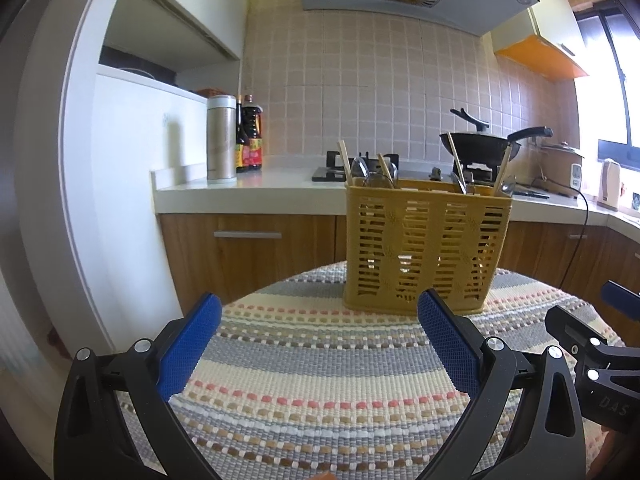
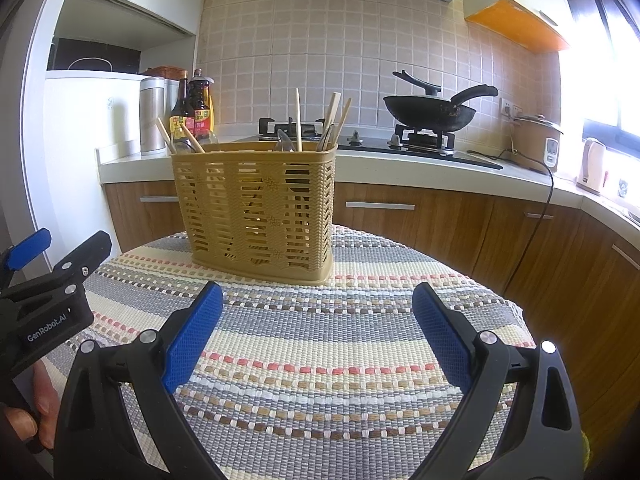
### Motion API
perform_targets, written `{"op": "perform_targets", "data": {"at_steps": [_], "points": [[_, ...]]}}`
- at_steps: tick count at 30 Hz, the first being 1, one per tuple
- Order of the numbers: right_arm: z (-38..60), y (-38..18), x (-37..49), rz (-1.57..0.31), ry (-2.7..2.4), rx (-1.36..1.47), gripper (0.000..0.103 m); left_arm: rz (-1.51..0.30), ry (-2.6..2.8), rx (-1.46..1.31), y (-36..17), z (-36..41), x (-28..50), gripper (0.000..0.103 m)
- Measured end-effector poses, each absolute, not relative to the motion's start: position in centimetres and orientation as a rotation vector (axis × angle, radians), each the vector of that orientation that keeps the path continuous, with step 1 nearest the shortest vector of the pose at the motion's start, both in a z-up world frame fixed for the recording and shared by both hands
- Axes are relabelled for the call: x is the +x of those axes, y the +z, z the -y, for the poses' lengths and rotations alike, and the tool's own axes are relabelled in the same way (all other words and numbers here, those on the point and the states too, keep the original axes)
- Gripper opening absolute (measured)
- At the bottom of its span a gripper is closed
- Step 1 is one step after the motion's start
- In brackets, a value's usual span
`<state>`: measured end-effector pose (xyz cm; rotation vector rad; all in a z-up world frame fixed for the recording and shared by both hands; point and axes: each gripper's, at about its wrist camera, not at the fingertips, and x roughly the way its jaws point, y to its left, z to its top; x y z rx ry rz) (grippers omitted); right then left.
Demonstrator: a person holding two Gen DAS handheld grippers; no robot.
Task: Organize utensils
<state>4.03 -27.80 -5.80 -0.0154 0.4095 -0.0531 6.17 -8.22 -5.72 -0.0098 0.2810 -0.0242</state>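
Note:
A yellow slatted utensil basket (image 1: 426, 246) stands upright at the far side of a round table with a striped woven cloth (image 1: 316, 392). It also shows in the right wrist view (image 2: 256, 208). Wooden chopsticks (image 2: 298, 120) and spoons (image 1: 360, 168) stick up out of its compartments. My left gripper (image 1: 320, 312) is open and empty, low over the cloth in front of the basket. My right gripper (image 2: 318, 300) is open and empty, also short of the basket. Each gripper shows at the edge of the other's view.
Behind the table runs a white kitchen counter (image 1: 260, 184) with wooden cabinets, a steel flask (image 1: 221, 140), sauce bottles (image 1: 252, 136), a gas hob with a black wok (image 2: 432, 112), a rice cooker (image 2: 536, 142) and a kettle (image 2: 592, 168). A white fridge (image 1: 132, 184) stands at the left.

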Motion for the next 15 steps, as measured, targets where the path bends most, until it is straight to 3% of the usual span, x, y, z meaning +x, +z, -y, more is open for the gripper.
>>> {"op": "perform_targets", "data": {"at_steps": [15], "points": [[28.08,-5.79,4.17,-0.413,-0.052,-0.010,0.091,-0.305,-0.046,-0.048,-5.70,7.58,6.49,0.096]]}}
